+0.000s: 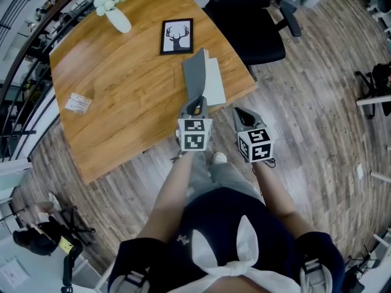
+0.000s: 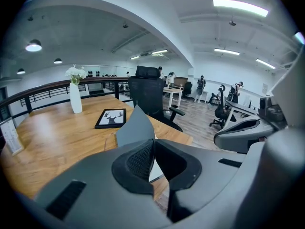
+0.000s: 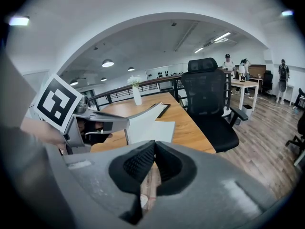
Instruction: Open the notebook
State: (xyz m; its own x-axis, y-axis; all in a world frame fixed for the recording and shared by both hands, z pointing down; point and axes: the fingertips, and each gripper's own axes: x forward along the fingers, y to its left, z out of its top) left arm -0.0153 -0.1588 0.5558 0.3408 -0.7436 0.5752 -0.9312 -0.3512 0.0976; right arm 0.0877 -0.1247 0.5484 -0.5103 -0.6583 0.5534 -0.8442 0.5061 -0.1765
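Note:
The notebook lies at the near right corner of the wooden table [image 1: 122,84]. Its grey cover [image 1: 195,77] stands lifted and tilted up, baring a white page [image 1: 215,85]. My left gripper [image 1: 197,107] is shut on the cover's near edge. In the left gripper view the grey cover [image 2: 135,127] rises from between the closed pads [image 2: 140,160]. My right gripper [image 1: 243,116] hovers just off the table's edge, to the right of the notebook, shut and holding nothing. The right gripper view shows its own closed jaws [image 3: 153,159], the left gripper [image 3: 97,124] and the raised pages [image 3: 148,119].
A framed deer picture [image 1: 177,36] lies beyond the notebook. A white vase with flowers [image 1: 115,12] stands at the far left and a small card [image 1: 77,103] near the left edge. A black office chair [image 1: 253,23] stands at the table's far right.

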